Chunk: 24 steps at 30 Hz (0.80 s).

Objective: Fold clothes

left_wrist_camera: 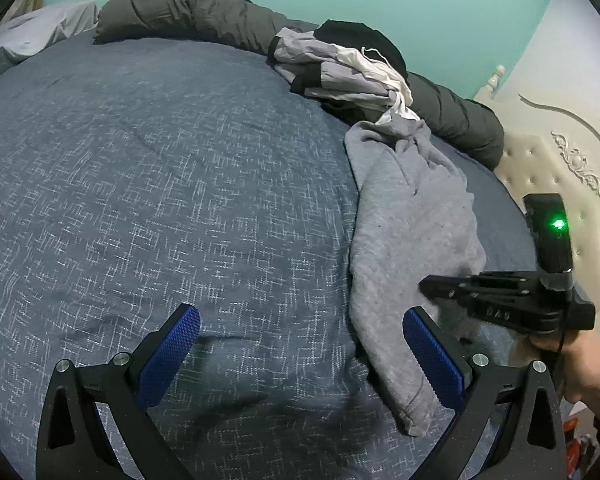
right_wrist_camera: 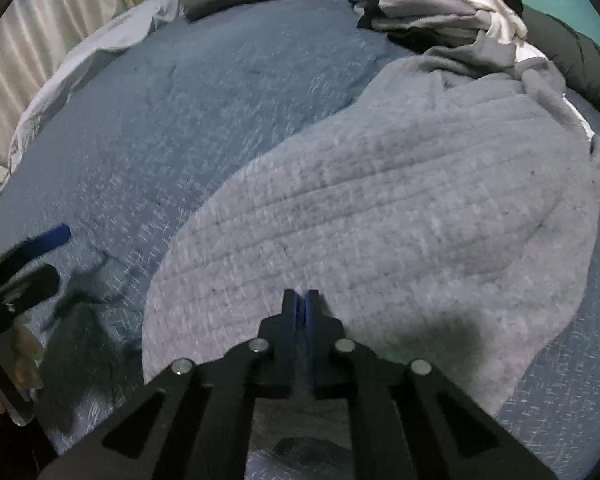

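Observation:
A grey sweatshirt-like garment [left_wrist_camera: 404,232] lies crumpled on the right side of a blue patterned bedspread [left_wrist_camera: 160,184]. My left gripper [left_wrist_camera: 300,314] hovers open over the bedspread, with its right finger [left_wrist_camera: 432,352] beside the garment's lower end and nothing between its pads. My right gripper [left_wrist_camera: 424,286] comes in from the right, held by a hand [left_wrist_camera: 588,372], with its tip pressed into the garment's right edge. In the right wrist view the right gripper [right_wrist_camera: 300,300] has its pads together on the grey garment [right_wrist_camera: 400,208], pinching the cloth. The left gripper [right_wrist_camera: 40,252] shows at that view's left edge.
A pile of grey, white and black clothes [left_wrist_camera: 348,64] sits at the far side against a dark rolled duvet [left_wrist_camera: 188,16]. A cream padded headboard [left_wrist_camera: 560,168] stands at the right. A pale pillow [left_wrist_camera: 40,28] lies at the far left, with curtains [right_wrist_camera: 40,40] beyond.

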Each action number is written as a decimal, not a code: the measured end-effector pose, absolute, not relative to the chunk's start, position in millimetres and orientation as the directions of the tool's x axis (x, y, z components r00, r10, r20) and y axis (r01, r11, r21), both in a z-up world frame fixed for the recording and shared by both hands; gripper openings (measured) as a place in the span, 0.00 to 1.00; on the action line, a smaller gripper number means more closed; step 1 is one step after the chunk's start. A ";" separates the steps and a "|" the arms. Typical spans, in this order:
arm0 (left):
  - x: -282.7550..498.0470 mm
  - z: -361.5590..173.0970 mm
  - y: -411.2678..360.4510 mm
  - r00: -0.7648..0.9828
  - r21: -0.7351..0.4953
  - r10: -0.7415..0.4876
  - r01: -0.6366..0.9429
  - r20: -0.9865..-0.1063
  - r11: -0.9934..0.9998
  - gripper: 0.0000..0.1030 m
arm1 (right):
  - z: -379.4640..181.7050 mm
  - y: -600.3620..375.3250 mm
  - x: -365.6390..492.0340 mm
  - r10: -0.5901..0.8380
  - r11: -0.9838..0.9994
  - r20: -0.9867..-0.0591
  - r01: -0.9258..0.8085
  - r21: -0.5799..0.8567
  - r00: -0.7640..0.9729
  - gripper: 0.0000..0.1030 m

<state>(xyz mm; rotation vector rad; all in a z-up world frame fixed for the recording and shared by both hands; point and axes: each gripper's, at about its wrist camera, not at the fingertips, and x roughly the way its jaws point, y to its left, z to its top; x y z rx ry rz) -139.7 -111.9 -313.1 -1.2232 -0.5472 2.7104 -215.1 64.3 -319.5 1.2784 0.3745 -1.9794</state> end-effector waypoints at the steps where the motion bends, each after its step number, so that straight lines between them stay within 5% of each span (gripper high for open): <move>1: -139.7 -313.6 -112.3 -0.666 -0.372 0.251 0.043 -0.703 -0.927 1.00 | -314.0 68.1 -215.1 -0.435 -0.689 -0.867 0.710 0.146 -0.244 0.02; 12: -138.7 -314.3 -112.0 -0.663 -0.373 0.250 0.047 -0.706 -0.927 1.00 | -275.1 113.3 -222.7 -0.480 -0.737 -0.804 0.658 0.152 -0.352 0.03; 13: -138.8 -314.4 -111.2 -0.661 -0.374 0.254 0.043 -0.706 -0.927 1.00 | -275.6 118.7 -221.7 -0.469 -0.746 -0.810 0.648 0.150 -0.353 0.05; 17: -138.7 -315.3 -106.4 -0.653 -0.373 0.268 0.024 -0.708 -0.928 1.00 | -282.0 146.7 -215.6 -0.444 -0.778 -0.834 0.603 0.177 -0.327 0.40; 24: -138.0 -323.0 -89.2 -0.632 -0.353 0.279 -0.009 -0.723 -0.936 1.00 | -315.5 173.3 -201.4 -0.368 -0.817 -0.890 0.551 0.171 -0.270 0.43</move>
